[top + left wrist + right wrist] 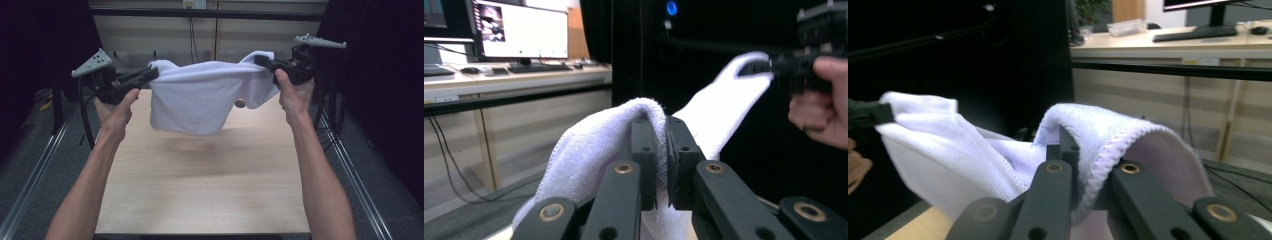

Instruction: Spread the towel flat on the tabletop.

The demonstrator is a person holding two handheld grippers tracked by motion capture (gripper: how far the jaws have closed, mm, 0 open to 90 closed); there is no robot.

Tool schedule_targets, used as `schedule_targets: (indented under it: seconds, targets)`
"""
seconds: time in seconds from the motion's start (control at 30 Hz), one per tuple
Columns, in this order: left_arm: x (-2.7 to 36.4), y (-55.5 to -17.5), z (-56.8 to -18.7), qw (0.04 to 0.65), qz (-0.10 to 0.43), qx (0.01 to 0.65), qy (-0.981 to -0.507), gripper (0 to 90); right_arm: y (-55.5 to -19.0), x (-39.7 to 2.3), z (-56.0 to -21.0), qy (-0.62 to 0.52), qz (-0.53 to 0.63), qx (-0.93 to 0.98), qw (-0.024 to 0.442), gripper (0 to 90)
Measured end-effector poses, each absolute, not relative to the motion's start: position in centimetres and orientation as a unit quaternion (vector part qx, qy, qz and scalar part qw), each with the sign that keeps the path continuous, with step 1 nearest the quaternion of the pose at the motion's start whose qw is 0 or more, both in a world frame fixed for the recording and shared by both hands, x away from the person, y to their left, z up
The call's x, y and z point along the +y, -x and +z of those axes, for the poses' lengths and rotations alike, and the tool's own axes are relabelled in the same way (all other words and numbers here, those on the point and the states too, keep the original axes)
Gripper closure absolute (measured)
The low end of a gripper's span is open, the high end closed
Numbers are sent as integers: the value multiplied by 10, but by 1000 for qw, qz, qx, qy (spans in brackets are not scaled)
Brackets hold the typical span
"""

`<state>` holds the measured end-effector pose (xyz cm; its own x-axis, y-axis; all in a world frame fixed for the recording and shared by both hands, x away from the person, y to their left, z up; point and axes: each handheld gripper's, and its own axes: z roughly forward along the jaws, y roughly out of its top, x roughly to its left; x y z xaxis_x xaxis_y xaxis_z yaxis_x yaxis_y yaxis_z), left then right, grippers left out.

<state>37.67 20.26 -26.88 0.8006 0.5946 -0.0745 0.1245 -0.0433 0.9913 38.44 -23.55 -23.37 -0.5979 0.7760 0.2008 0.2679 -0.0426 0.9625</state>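
Note:
A white towel (202,95) hangs in the air above the wooden table (200,190), stretched between both grippers. My left gripper (150,74) is shut on the towel's left corner, and my right gripper (261,61) is shut on its right corner. In the left gripper view the towel (589,145) folds over the closed jaws, with the other gripper (769,65) pinching the far corner. In the right gripper view the hemmed edge of the towel (1108,135) wraps over the closed jaws, and the other gripper (878,114) grips the opposite corner at far left.
Metal rails (350,170) run along both sides of the table. A dark bar (210,14) crosses behind the table at the top. A desk with a monitor (521,30) and keyboard stands beyond, against black curtains.

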Motion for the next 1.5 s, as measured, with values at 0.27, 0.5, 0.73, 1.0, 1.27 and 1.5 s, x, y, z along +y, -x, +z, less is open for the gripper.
schedule_targets:
  seconds: [0.27,0.5,0.73,1.0,1.27,1.5]
  targets:
    - [192,-327,-397,585,75,269,-761,847,-334,-247,-357,-421,526,728,128,890]
    - [180,-288,-453,538,-11,266,-800,832,-287,-260,-437,-447,479,751,78,890]
    - [184,-277,-456,554,-22,259,-791,667,-264,-285,-477,-473,416,772,85,885]
    - [193,-314,-474,508,0,306,-805,576,-240,-304,-467,-485,410,763,122,458]
    - [174,-334,-501,413,7,299,-860,860,-226,-298,-461,-476,429,756,136,435]
    - [157,-315,-501,406,11,277,-871,900,-236,-249,-461,-430,443,781,98,451]
